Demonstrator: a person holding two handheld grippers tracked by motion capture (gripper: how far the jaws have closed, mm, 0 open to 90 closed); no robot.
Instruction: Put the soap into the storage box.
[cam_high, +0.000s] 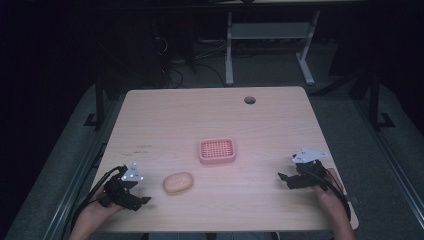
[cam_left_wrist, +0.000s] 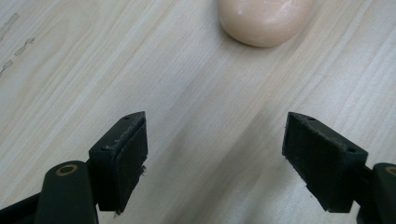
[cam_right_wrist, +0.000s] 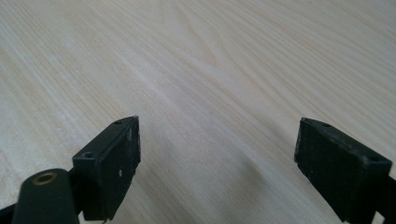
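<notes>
Left gripper (cam_high: 142, 200): lower left of the high view, held in a hand (cam_high: 102, 207) that comes in from the bottom edge. Its jaws stand spread wide with nothing between them. In the left gripper view (cam_left_wrist: 215, 161) they hang just over bare wood.

Soap (cam_high: 178, 182): a peach-coloured oval bar lying flat on the table, below and left of centre in the high view, just right of the left gripper and apart from it. In the left gripper view the soap (cam_left_wrist: 265, 21) sits at the top edge, ahead of the open jaws and a little to the right, not touched.

Soap dish (cam_high: 217, 151): pink, square-ish, with a ribbed grid inside, near the middle of the high view, above and to the right of the soap, apart from it.

Right gripper (cam_high: 283, 179): lower right of the high view, held in the other hand (cam_high: 330, 202). Its jaws are spread wide too, holding nothing. In the right gripper view (cam_right_wrist: 217, 172) they sit low over plain wood grain.

Table (cam_high: 165, 115): pale wood, with a round cable hole (cam_high: 249, 100) near its far edge.
</notes>
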